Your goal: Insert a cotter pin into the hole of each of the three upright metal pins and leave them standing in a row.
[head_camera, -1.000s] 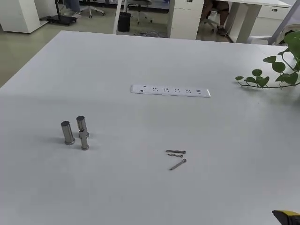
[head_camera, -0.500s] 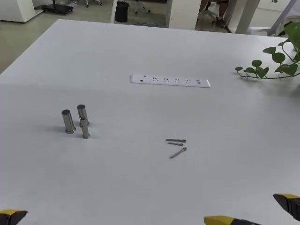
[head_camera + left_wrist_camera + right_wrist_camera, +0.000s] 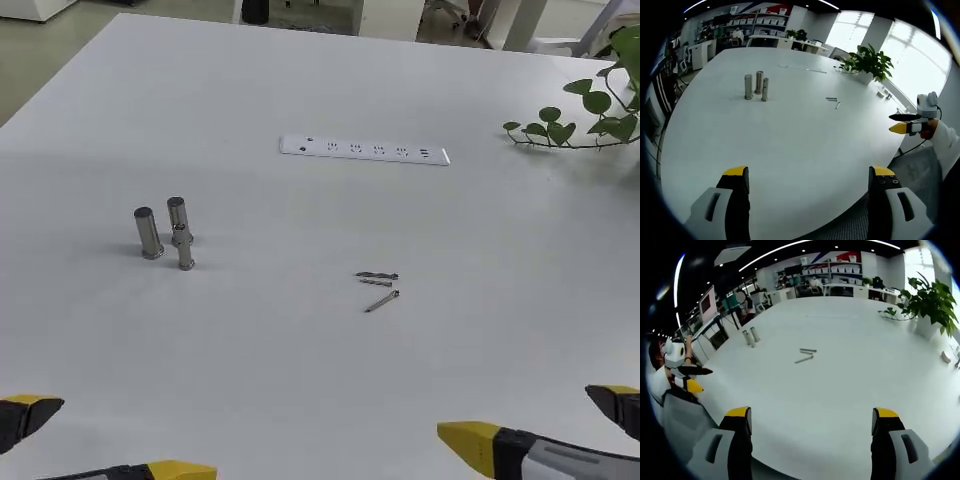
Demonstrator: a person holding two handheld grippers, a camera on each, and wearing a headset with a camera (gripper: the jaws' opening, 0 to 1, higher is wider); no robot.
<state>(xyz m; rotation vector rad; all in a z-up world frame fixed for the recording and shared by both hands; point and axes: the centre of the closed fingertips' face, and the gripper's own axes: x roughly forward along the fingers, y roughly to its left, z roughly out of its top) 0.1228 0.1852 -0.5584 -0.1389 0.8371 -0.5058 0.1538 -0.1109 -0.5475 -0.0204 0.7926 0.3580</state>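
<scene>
We hold both grippers low at the near edge of the white counter (image 3: 300, 380). The left gripper (image 3: 808, 172) has its jaws spread wide with nothing between them — the right gripper (image 3: 810, 414) likewise. The three metal pins (image 3: 165, 232) stand upright in a tight cluster to the left; the three cotter pins (image 3: 377, 288) lie loose near the middle, well apart from them.
</scene>
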